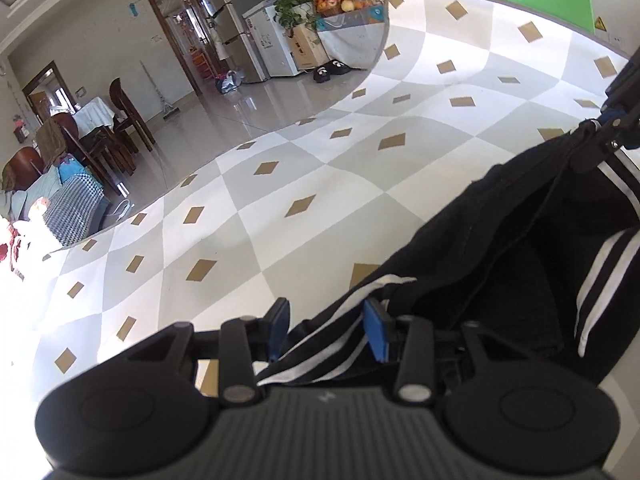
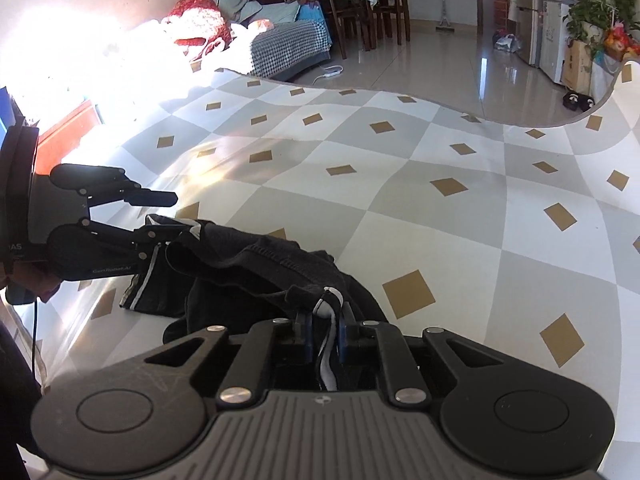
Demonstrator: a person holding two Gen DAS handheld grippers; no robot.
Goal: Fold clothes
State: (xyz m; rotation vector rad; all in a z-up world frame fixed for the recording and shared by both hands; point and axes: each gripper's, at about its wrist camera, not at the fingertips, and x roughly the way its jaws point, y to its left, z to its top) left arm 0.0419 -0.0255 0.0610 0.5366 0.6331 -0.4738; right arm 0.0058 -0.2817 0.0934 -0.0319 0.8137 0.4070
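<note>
The black trousers (image 2: 240, 272) hang stretched between both grippers, left gripper (image 1: 326, 330) and right gripper (image 2: 323, 330) each pinching an end.

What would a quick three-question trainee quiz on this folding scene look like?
1. True or false: the right gripper is shut on the black fabric garment with side stripes.
2. Which surface is under the garment? A: bare wooden floor. B: grey-and-white checked tablecloth with tan diamonds. C: red blanket.
3. Fill in: the garment's stripes are ___.

Key: 1 true; 2 B; 3 white.
</note>
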